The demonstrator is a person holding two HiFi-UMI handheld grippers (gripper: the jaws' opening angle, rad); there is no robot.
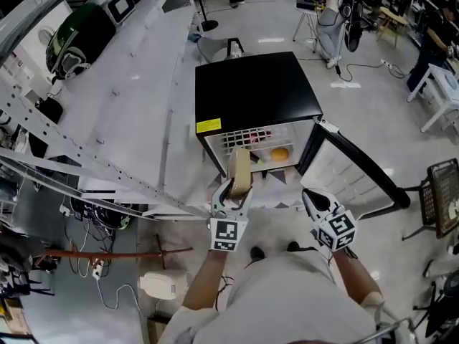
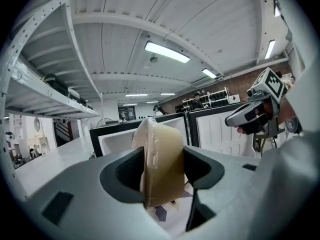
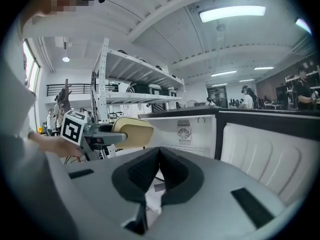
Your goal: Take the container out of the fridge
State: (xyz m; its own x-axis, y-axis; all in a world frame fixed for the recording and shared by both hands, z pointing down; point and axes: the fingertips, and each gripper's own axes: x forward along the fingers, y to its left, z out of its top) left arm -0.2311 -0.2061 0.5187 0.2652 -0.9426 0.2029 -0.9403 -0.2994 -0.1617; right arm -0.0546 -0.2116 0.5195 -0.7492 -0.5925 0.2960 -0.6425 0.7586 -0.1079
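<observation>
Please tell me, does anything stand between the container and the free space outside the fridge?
Nothing visible does. The left tool grips the container in front of the fridge opening, outside it, and the door is swung wide open to the right, apart from it.

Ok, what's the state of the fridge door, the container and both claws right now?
Fridge: door open wide.
Container: out of the fridge, turned on its edge, gripped.
Left claw: shut on the container.
Right claw: shut, empty.
Orange item: inside the fridge.
</observation>
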